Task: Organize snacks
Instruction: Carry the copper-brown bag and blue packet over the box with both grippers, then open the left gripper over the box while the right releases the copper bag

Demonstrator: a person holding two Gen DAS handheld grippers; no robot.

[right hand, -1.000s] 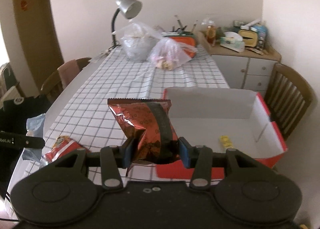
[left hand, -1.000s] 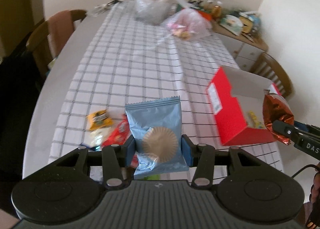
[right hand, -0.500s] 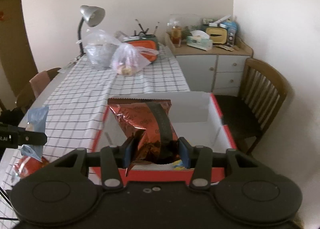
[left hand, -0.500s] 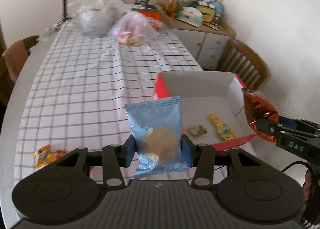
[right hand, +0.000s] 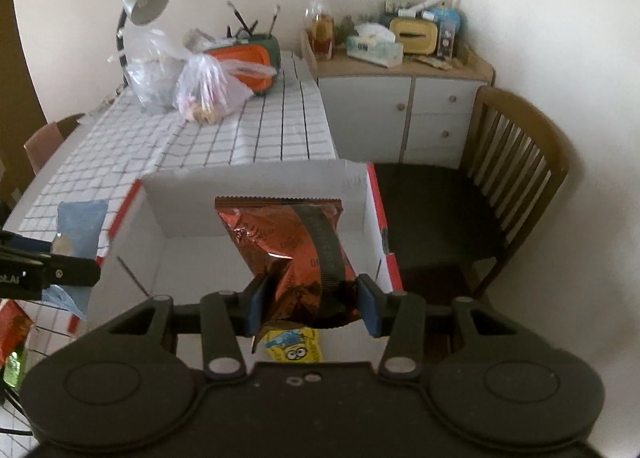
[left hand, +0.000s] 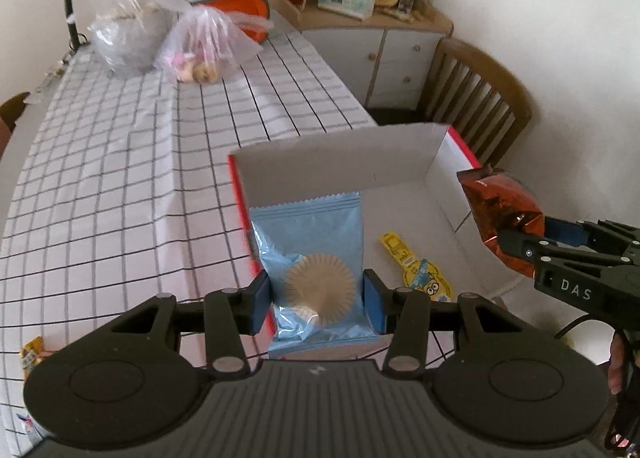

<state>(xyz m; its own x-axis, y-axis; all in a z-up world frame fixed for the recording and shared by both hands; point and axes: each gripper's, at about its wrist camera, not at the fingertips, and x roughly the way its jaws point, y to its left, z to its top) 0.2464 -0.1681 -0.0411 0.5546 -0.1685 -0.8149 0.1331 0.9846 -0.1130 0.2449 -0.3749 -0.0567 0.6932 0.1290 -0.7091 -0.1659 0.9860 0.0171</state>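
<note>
Over red box (left hand: 400,162): packets (left hand: 308,242) between tongs (left hand: 318,298)

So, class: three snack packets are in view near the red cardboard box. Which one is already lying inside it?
The yellow cartoon-print packet, flat on the red cardboard box floor. The pale blue packet and the copper foil packet are each held in a hand-held gripper.

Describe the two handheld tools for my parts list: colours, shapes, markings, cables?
Both are matte black plastic. The left tool has a ribbed body, two round discs, silver rivets on its link arms and blue pads. The right tool looks the same, with a smooth body; from the side it bears white letters "DAS" and a black cable.
</note>
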